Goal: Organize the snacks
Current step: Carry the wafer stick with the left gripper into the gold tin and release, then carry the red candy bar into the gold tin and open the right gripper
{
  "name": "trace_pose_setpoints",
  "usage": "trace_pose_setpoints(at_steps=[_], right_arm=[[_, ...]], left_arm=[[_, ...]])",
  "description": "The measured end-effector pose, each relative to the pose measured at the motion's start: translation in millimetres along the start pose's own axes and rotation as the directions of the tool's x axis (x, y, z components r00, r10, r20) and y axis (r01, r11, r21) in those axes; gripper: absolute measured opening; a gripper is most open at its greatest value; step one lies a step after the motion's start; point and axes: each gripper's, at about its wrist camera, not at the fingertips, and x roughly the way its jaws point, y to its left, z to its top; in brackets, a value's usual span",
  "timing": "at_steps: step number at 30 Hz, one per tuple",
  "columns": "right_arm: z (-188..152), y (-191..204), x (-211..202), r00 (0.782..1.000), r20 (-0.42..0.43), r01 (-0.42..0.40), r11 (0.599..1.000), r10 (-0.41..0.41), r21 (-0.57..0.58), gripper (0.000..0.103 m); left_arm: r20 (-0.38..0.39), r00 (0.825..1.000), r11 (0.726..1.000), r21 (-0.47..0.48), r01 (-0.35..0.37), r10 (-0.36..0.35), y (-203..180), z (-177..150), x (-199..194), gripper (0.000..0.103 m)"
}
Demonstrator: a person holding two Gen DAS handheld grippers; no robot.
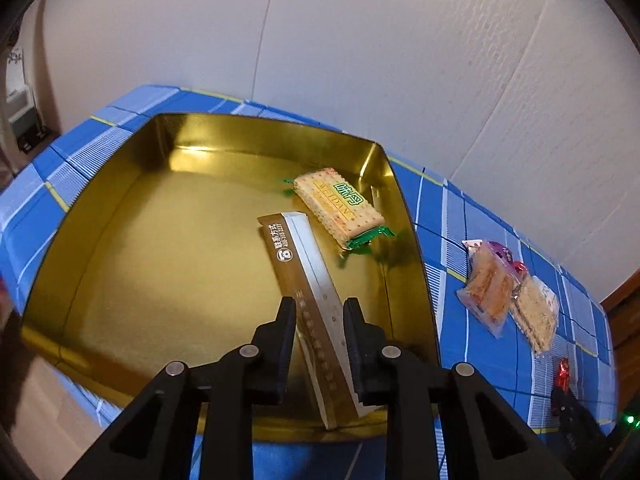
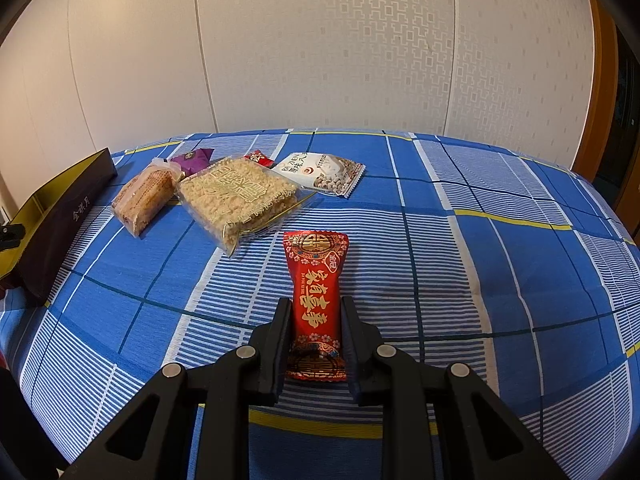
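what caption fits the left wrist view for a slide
Left gripper holds a long brown sachet over the gold tin, beside a cracker pack.

I see a shiny gold metal tin (image 1: 120, 240), mirror-smooth inside. My left tool (image 1: 319, 312), matt black plastic, pinches a glossy brown-and-silver packet (image 1: 304, 280). At two o'clock lies a clear film-wrapped cracker pack (image 1: 340, 204). The blue checked cloth (image 2: 480, 240) looks woven, matt.
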Motion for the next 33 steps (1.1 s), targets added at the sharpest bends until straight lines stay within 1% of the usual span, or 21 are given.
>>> trace_pose_setpoints(at_steps=[5,10,12,18,22,24,27,31,32,33], right_arm=[[0,0,0,1.0,0.0,0.003,1.0,-0.003,-0.003,0.024],[0,1,1,1.0,-0.001,0.006,1.0,-0.006,-0.007,0.024],[0,1,1,1.0,-0.001,0.006,1.0,-0.006,-0.007,0.024],[0,1,1,1.0,-0.001,0.009,1.0,-0.009,-0.012,0.024],[0,2,1,1.0,-0.002,0.013,1.0,-0.013,-0.016,0.024],[1,2,1,1.0,-0.002,0.014,1.0,-0.014,-0.017,0.024],[1,3,0,1.0,-0.004,0.019,1.0,-0.019,-0.022,0.024],[1,6,1,0.999,-0.009,0.036,0.999,-0.037,-0.041,0.024],[2,6,1,0.999,-0.012,0.038,0.998,-0.039,-0.04,0.023],[3,7,1,0.999,-0.019,0.041,0.998,-0.042,-0.037,0.023]], left_arm=[[0.055,0.998,0.998,0.066,-0.002,-0.002,-15,-18,-20,0.026],[0.073,0.996,0.989,0.144,0.045,-0.056,-34,-38,-38,0.026],[0.079,0.995,0.982,0.179,0.053,-0.068,-43,-46,-43,0.026],[0.052,0.991,0.955,0.279,0.101,-0.12,-69,-74,-47,0.026],[0.017,0.992,0.946,0.302,0.117,-0.128,-77,-92,-41,0.026],[-0.002,0.992,0.94,0.319,0.121,-0.127,-80,-102,-37,0.027],[-0.014,0.993,0.938,0.326,0.115,-0.117,-79,-112,-28,0.027],[-0.003,0.997,0.949,0.306,0.071,-0.073,-69,-119,-17,0.027],[0.002,0.999,0.954,0.296,0.048,-0.051,-65,-120,-14,0.028],[0.002,0.999,0.957,0.286,0.041,-0.043,-61,-121,-12,0.03]])
